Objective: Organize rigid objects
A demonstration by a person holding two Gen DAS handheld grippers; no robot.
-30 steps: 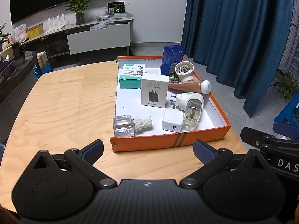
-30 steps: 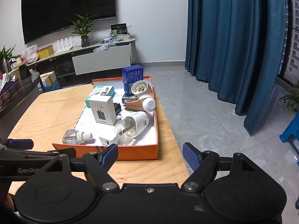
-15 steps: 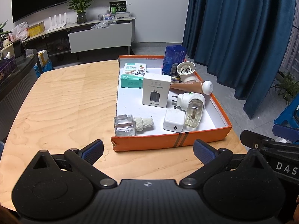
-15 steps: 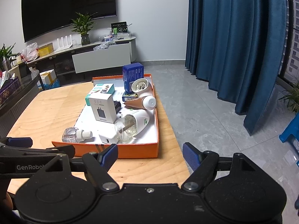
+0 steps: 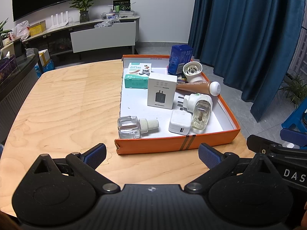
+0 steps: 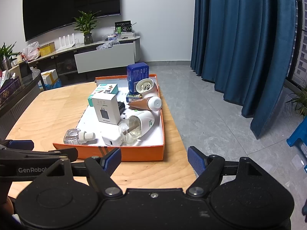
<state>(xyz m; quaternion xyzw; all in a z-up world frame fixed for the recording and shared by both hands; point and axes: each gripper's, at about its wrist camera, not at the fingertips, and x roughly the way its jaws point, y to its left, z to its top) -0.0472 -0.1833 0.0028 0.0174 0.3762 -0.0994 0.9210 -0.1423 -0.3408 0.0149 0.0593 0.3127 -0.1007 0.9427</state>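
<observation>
An orange tray point(image 5: 172, 143) point(image 6: 134, 154) with a white floor sits on the wooden table point(image 5: 67, 105). In it lie a clear bottle with a white cap point(image 5: 130, 127) point(image 6: 76, 136), a white USB charger point(image 5: 179, 124), a plug-in vaporizer point(image 5: 199, 107) point(image 6: 138, 126), a white charger box point(image 5: 162, 93) point(image 6: 106, 109), a teal box point(image 5: 137, 75), a brown tube point(image 5: 199, 87), a white round device point(image 5: 192, 71) and a blue box point(image 5: 180, 58). My left gripper point(image 5: 152, 156) hovers open just before the tray's near wall. My right gripper point(image 6: 154, 159) is open at the tray's near right corner. Both hold nothing.
The table's right edge runs close beside the tray, with grey floor point(image 6: 220, 115) and blue curtains point(image 6: 239, 38) beyond. A bare stretch of wood lies left of the tray. A TV console point(image 5: 86, 34) with a plant stands against the back wall.
Both grippers have drifted slightly back and up, so the tray sits a little farther off. The objects in the tray have not moved.
</observation>
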